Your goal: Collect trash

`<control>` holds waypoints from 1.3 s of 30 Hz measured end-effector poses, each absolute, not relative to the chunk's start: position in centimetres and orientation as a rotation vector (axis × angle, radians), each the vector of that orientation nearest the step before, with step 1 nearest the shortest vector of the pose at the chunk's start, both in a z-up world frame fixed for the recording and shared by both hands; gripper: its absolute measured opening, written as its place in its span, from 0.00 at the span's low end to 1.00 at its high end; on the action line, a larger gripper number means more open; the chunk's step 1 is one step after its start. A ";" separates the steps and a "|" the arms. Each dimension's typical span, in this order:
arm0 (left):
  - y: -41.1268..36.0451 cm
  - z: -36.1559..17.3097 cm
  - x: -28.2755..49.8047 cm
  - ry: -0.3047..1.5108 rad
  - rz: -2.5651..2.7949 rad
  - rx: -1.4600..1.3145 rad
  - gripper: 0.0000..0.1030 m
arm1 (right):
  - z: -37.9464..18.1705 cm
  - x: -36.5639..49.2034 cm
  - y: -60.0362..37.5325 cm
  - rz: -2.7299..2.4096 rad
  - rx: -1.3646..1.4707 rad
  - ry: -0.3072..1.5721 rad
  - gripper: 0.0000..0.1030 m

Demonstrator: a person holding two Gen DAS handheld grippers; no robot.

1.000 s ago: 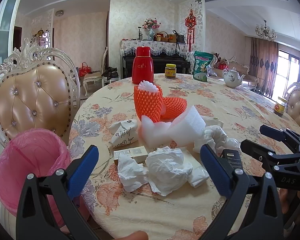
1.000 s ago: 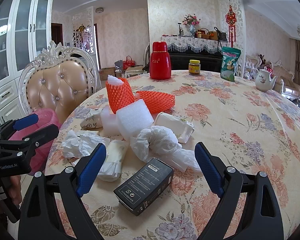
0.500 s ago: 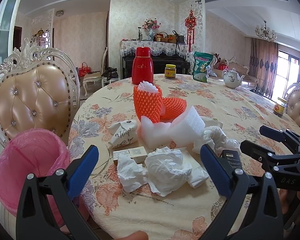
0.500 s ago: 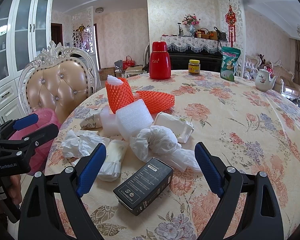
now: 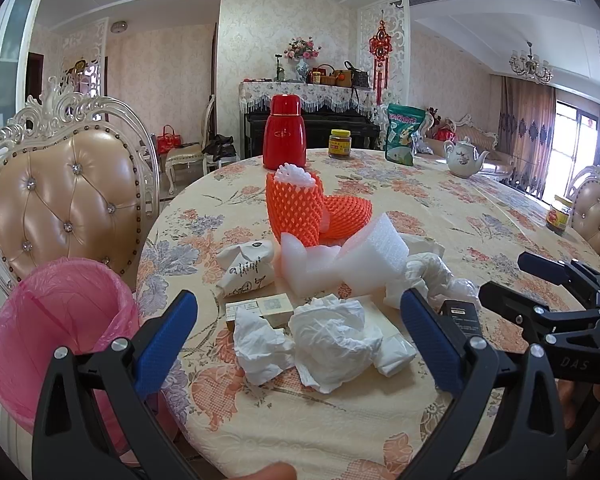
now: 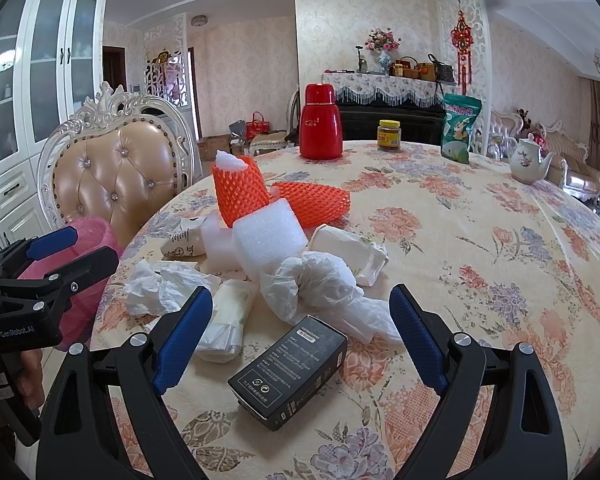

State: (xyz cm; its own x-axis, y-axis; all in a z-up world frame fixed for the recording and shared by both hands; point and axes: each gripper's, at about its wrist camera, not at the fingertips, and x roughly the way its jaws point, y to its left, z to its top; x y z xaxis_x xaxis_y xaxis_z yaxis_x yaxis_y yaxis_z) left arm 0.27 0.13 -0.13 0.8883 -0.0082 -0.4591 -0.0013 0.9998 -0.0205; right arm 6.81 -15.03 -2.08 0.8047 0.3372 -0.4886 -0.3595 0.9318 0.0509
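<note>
Left tool (image 5: 296,332) spread wide, empty — crumpled tissue (image 5: 332,340) on bench (image 5: 480,216) just ahead between fingers. Right tool (image 6: 300,332) also wide, empty — black box (image 6: 290,372) between fingers, untouched.

Trash pile (image 5: 324,280) on table (image 5: 440,208) (bin (image 5: 56,332) left, beside chair (image 5: 64,200)).

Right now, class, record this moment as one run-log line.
left tool: open over crumpled tissue | right tool: open over black box | pink-lined bin: beside table, no trash visible inside
</note>
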 end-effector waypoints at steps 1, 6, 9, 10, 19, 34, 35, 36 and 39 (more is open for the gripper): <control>0.1 -0.1 0.3 0.477 -0.003 -0.021 0.96 | -2.0 6.8 -15.0 0.374 -0.044 0.515 0.82; 0.1 -0.1 0.2 0.478 -0.005 -0.021 0.96 | -2.0 6.7 -15.0 0.372 -0.045 0.515 0.82; 0.0 0.0 0.3 0.478 -0.007 -0.021 0.96 | -1.4 6.6 -14.9 0.370 -0.046 0.515 0.82; 0.0 0.1 0.3 0.477 -0.007 -0.021 0.96 | -1.4 6.6 -14.9 0.369 -0.046 0.515 0.82; 0.0 0.1 0.2 0.478 -0.006 -0.024 0.96 | -1.3 6.5 -15.0 0.368 -0.047 0.514 0.82; 0.1 0.0 0.2 0.481 -0.007 -0.026 0.96 | -1.6 6.7 -15.0 0.361 -0.052 0.532 0.82; 0.1 0.0 0.3 0.482 -0.006 -0.027 0.96 | -1.7 6.8 -15.0 0.357 -0.053 0.539 0.82; 0.1 -0.1 0.3 0.485 -0.005 -0.029 0.96 | -1.7 7.0 -15.0 0.355 -0.052 0.546 0.82; 0.4 -0.2 0.5 0.491 -0.002 -0.035 0.96 | -1.8 7.4 -15.0 0.350 -0.056 0.562 0.82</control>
